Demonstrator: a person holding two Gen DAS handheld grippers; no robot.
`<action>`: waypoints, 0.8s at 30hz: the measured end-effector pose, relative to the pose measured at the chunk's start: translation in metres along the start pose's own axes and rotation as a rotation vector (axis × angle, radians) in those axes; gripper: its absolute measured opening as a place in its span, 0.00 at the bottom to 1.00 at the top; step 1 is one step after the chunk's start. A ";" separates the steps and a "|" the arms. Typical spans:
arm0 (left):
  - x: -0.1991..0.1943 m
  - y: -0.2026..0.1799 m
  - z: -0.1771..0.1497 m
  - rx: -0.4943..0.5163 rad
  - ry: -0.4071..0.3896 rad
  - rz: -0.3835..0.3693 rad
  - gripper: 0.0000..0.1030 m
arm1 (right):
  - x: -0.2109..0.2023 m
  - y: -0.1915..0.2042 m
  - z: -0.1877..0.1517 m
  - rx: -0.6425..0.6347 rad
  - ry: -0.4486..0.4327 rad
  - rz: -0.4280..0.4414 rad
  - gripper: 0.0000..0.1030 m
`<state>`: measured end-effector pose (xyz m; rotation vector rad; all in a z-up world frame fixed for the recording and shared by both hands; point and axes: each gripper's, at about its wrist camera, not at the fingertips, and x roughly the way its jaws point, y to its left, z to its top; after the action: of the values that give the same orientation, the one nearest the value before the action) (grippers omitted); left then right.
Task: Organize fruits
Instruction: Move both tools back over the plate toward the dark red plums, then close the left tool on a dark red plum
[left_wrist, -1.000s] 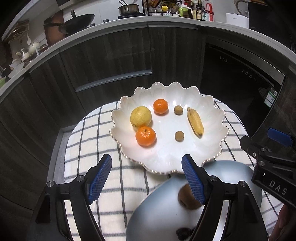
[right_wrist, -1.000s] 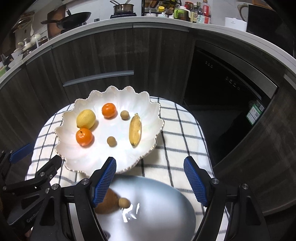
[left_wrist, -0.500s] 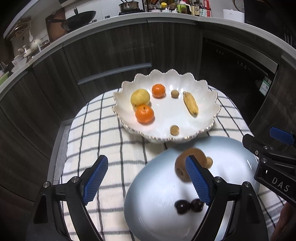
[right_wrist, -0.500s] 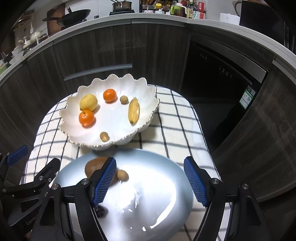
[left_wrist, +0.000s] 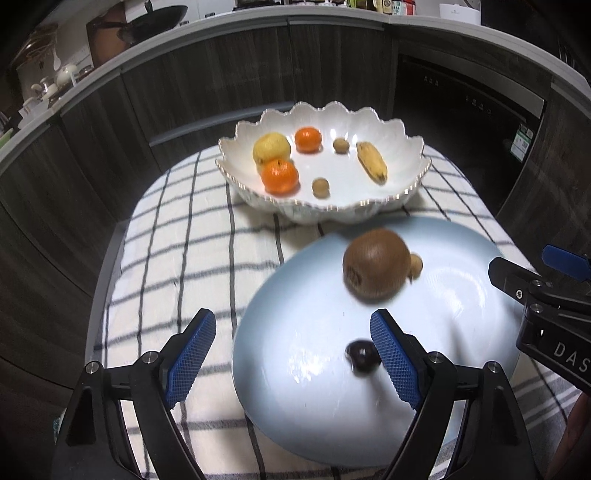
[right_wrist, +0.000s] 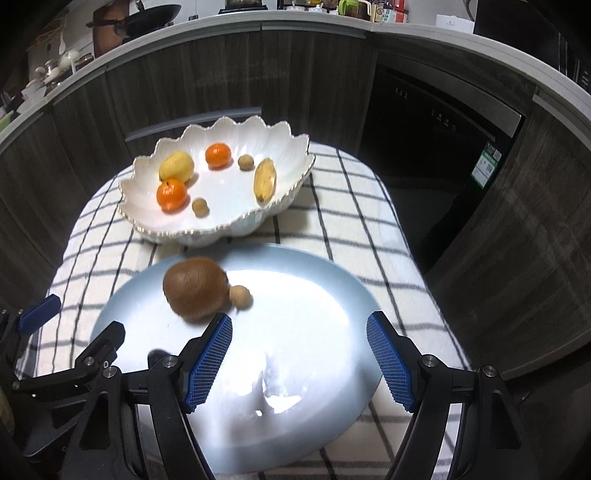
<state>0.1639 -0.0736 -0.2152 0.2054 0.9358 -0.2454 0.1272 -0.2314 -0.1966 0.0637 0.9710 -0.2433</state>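
A checked tablecloth (left_wrist: 177, 236) covers the small table, with dark cabinet fronts beyond. On its far side stands a white scalloped bowl (left_wrist: 402, 133), already holding a lemon (left_wrist: 271, 147), two mandarins (left_wrist: 279, 176), a small banana (left_wrist: 372, 162) and two longans (left_wrist: 320, 187). The banana's long axis runs from far to near, its near tip angled slightly right.

Nearer sits a pale blue plate (left_wrist: 317, 387), its far rim just beside the bowl. On it lie a brown kiwi (left_wrist: 375, 263), a tan longan (left_wrist: 415, 265) touching the kiwi's right side, and a dark cherry-like fruit (left_wrist: 362, 353) nearer the camera, partly hidden by a pad.

The kiwi is the largest piece left. It looks light, firm yet bruisable, with fuzzy skin that should grip well. Its long axis seems to run from far right to near left, stem end facing near left, so a hold across the short middle would suit. The longan is small, hard-shelled and likely to roll. The dark fruit looks smooth, slippery and soft.

The left gripper (left_wrist: 291, 356) hangs over the plate's near left edge, jaws spread wide and holding nothing. The right gripper (right_wrist: 297, 354) hovers over the plate's middle, also well open and empty, the kiwi just beyond its left pad.
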 end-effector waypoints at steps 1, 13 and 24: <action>0.001 -0.001 -0.003 0.001 0.005 -0.002 0.83 | 0.001 0.001 -0.002 0.000 0.003 0.000 0.74; 0.014 -0.015 -0.022 0.028 0.038 -0.029 0.83 | 0.011 -0.011 -0.026 0.024 0.052 -0.018 0.74; 0.031 -0.024 -0.032 0.054 0.097 -0.050 0.83 | 0.018 -0.016 -0.031 0.025 0.070 -0.035 0.74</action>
<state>0.1501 -0.0916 -0.2608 0.2454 1.0317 -0.3091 0.1082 -0.2450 -0.2277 0.0789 1.0397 -0.2868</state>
